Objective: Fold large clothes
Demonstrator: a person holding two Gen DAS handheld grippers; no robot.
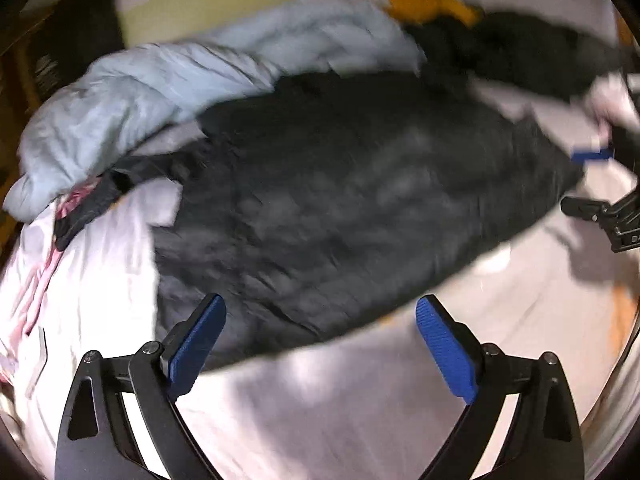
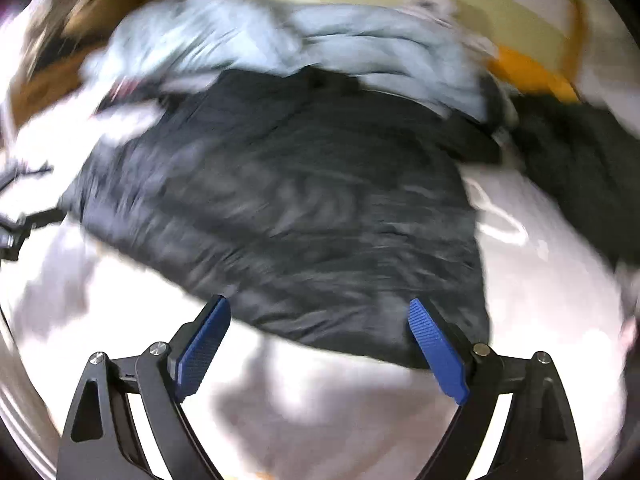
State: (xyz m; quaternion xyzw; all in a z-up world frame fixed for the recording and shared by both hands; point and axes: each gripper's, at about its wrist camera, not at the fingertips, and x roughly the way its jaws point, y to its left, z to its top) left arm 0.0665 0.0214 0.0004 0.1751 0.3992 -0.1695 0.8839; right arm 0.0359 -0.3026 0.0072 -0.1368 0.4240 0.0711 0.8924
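Both tools, left (image 1: pixel 320 344) and right (image 2: pixel 320 344), released over black jacket (image 1: pixel 340 200); blue jacket (image 1: pixel 160 80) overlaps it, may drag along.

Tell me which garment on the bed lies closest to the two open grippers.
The dark grey garment, spread flat across the white sheet just beyond both grippers' fingers. The light blue garment is bunched up farther back.
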